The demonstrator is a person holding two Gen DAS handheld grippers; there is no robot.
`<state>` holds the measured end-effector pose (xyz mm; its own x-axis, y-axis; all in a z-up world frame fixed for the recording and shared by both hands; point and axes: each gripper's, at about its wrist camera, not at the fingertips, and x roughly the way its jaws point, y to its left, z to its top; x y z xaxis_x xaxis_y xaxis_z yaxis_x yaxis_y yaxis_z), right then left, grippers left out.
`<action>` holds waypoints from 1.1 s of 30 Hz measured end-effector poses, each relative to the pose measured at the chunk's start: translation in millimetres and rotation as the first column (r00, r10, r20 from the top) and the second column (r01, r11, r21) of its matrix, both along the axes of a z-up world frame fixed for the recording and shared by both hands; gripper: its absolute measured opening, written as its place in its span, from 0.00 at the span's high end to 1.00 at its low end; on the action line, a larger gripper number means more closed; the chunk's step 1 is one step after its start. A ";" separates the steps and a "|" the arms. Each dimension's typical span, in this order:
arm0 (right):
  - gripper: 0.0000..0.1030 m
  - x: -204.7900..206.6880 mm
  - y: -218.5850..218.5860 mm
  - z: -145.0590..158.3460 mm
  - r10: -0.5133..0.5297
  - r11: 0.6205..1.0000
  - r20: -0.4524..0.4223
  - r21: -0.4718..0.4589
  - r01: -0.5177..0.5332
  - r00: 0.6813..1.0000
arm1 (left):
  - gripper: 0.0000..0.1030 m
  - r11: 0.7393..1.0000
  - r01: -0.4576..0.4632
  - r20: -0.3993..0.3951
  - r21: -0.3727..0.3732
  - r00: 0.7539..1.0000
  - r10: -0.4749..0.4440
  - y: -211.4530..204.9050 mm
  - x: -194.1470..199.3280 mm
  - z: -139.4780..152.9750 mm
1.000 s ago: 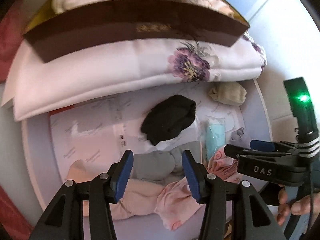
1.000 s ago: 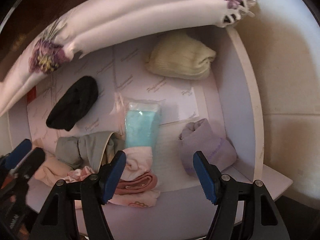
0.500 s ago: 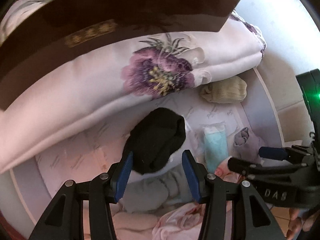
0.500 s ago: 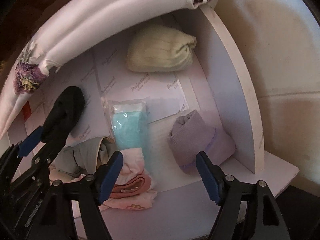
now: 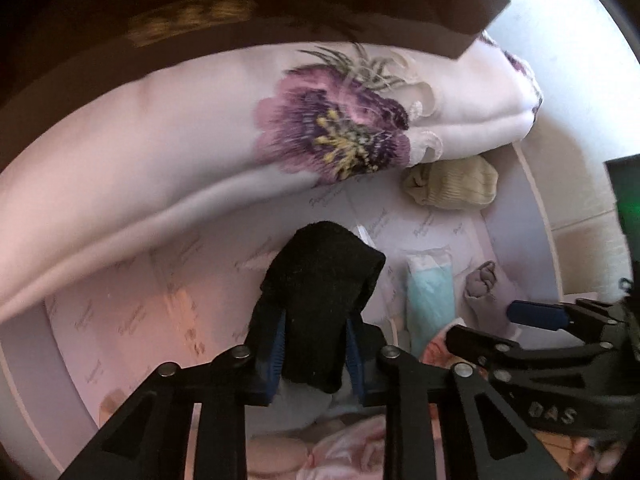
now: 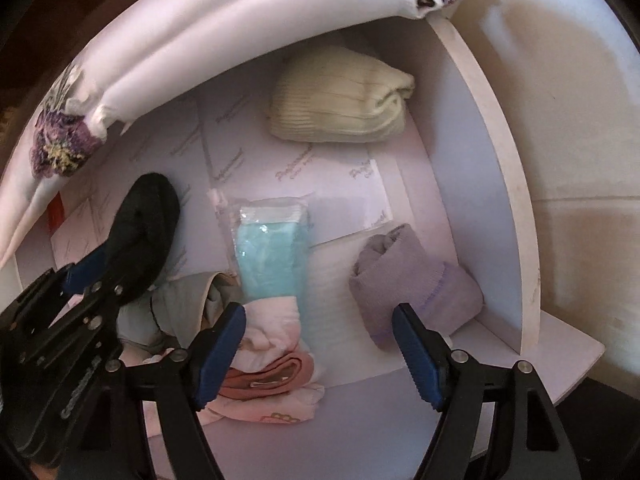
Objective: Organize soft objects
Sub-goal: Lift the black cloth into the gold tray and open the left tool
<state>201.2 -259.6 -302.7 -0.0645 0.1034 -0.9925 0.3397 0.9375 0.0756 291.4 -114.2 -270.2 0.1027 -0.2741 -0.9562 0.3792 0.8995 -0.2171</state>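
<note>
I count one black sock bundle [image 5: 320,288], and it sits between the blue pads of my left gripper [image 5: 314,350], whose jaws are closing on it; the pads press its sides. It lies on the lined floor of the white shelf compartment [image 6: 500,200], towards the left side, with its near end over one grey rolled garment [image 6: 180,300].

My right gripper [image 6: 320,344] hangs with its jaws released and wide, nothing between them. Its left finger is over the pink clothes, its right finger just beside one lilac sock roll [image 6: 412,280] near the right wall.

The rest I count singly: one cream knitted bundle [image 6: 340,100] at the back right, one clear packet with a turquoise item [image 6: 272,252] in the middle, and one pile of pink folded garments [image 6: 272,376] at the front edge; how many pieces are in that pile I cannot tell. One folded white quilt with purple flowers [image 5: 200,148] lies on the level above the compartment, with one dark brown box [image 5: 280,4] on top of it.
</note>
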 end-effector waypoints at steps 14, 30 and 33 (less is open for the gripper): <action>0.26 0.2 31.7 -5.0 0.107 0.994 0.013 0.001 -0.107 0.994 | 0.78 0.981 -0.132 0.013 -0.144 0.991 0.135 54.3 -42.1 90.1; 0.27 -1.9 69.3 -2.7 0.162 0.986 0.029 0.026 -0.163 0.986 | 0.78 0.859 -0.310 0.121 -0.407 0.914 0.387 91.7 39.3 199.6; 0.27 1.2 68.3 2.9 0.167 0.985 0.034 0.034 -0.168 0.985 | 0.78 0.860 -0.336 0.107 -0.383 0.909 0.402 88.2 68.3 193.5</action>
<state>202.4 -191.4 -299.9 -0.0536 0.1304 -0.9900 0.1748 0.9774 0.1193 359.8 -26.0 -76.7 0.4209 -0.4934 -0.7612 0.0963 0.8587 -0.5033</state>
